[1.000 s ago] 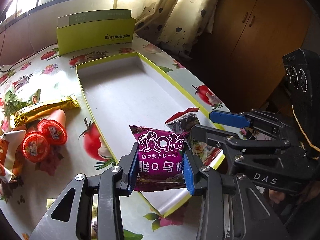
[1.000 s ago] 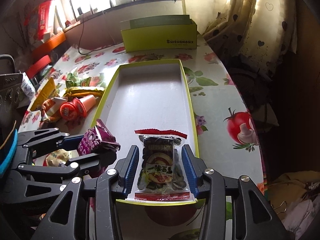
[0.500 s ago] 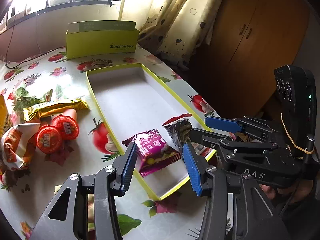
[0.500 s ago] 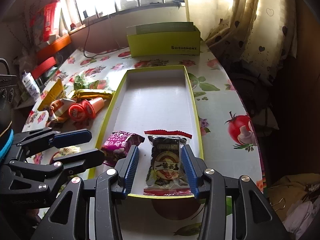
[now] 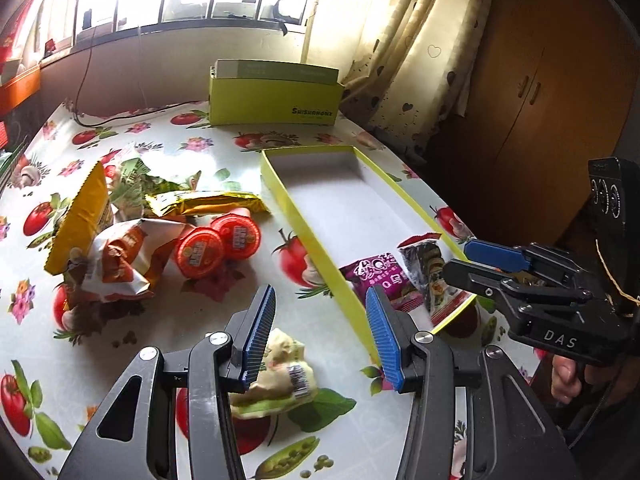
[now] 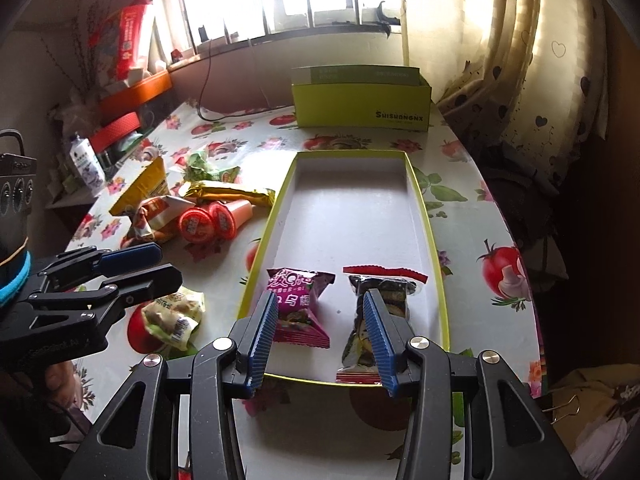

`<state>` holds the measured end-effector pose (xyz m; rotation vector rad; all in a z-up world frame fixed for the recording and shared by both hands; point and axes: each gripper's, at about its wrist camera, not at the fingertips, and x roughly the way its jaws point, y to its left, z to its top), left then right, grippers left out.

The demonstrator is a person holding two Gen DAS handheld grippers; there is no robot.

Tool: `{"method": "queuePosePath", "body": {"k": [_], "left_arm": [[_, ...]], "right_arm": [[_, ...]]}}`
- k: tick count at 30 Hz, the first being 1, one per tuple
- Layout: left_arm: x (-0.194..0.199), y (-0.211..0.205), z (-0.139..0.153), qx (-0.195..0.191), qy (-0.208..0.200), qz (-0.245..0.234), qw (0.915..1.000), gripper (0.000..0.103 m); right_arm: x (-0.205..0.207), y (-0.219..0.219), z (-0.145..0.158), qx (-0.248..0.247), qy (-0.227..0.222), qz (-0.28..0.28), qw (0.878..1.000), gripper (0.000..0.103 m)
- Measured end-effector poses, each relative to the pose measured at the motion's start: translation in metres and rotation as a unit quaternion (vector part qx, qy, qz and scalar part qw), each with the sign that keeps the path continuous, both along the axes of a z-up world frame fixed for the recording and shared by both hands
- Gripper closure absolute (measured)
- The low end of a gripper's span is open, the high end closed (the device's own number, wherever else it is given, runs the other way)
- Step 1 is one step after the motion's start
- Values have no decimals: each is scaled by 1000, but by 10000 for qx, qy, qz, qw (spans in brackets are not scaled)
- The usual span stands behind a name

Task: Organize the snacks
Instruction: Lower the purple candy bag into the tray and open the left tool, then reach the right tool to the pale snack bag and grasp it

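I have both snack packets lying at the near end of the shallow white cardboard tray with the lime-green rim [image 6: 424, 216]: the magenta foil packet [image 6: 298, 300] on its left side, the clear packet of dark pieces with a red top seal [image 6: 380, 300] on its right, side by side with a gap between them. I judge that this keeps the long far stretch of the tray free for what is yet to come.

My left gripper [image 5: 320, 332] is open and holds nothing; its jaws have just been opening, and they now hang over the flower-and-tomato tabletop [image 5: 132, 148] just outside the tray's left rim. Below its left finger lies a crumpled pale yellow-green wrapped snack [image 5: 280, 376], probably the handiest next pick. My right gripper [image 6: 320, 340] also stands open and empty above the tray's near end, with neither pad pressing on a packet.

The rest wait in a heap left of the tray: two orange-lidded jelly cups [image 5: 218, 246], a gold foil bar [image 5: 204, 202] and an orange crinkled bag [image 5: 120, 258]. The tray rim is low, so I need only a small lift to clear it. The tabletop curves away close along the tray's right side, which leaves little room there; the left side is open.
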<state>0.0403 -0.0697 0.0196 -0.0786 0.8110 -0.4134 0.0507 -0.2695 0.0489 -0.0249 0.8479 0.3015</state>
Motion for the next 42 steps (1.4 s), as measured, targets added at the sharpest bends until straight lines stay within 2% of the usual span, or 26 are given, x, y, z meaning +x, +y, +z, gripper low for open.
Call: {"method": "queuePosePath", "body": {"k": [12,24,28,35,42], "left_arm": [[-14,37,-14,47,193,467,9987,54],[-20,56,-20,64,294,701,9971,54],[-18,64,-21,53,316,807,9962,54],[-19,81,-23,34,330,991,9945,54],[-20,100,-25,-25,348,1214,9920,54]], "right_arm": [[-9,21,5,88,-83,366,9993,60],[-8,45,-2,98,34,773,9970,60],[-9,58,-6,59,51,1026,9947,55],[-7,85,-18,-55,179,1558,9876,47],[-4,122,-38,-603,253,2344,9699,41]]}}
